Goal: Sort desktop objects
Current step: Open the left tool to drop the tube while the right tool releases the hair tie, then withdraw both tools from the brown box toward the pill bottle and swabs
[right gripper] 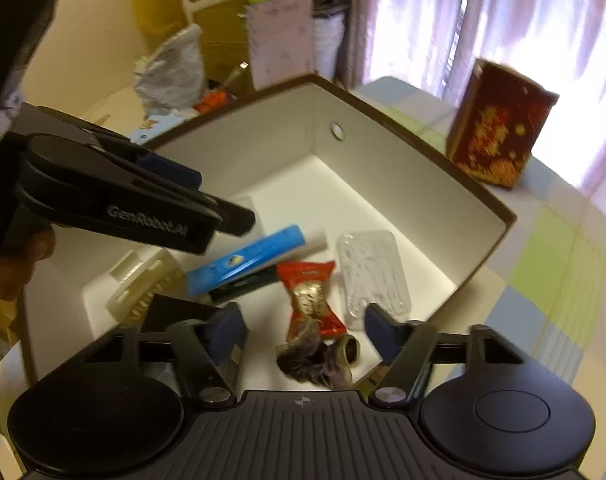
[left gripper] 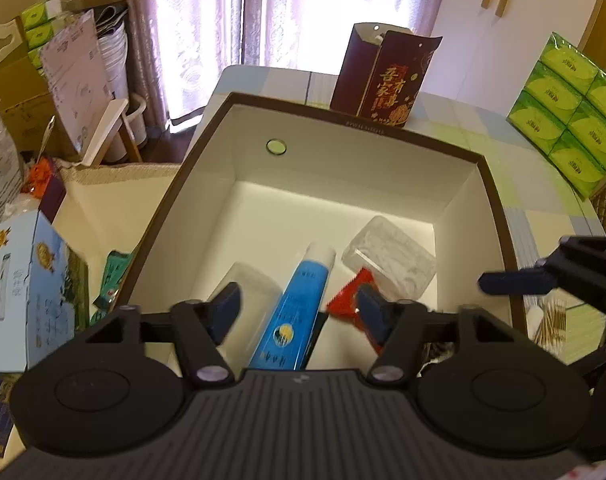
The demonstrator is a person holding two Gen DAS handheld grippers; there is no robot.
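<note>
Both grippers hang over the open box on the desk, fingers spread and empty. The left gripper sits directly above the blue tube, which lies on the box floor with its long axis running along the fingers' line, cap end away. The right gripper is nearer the red wrapper and the dark fuzzy item. Judgement: the left is better placed for the tube.
</note>
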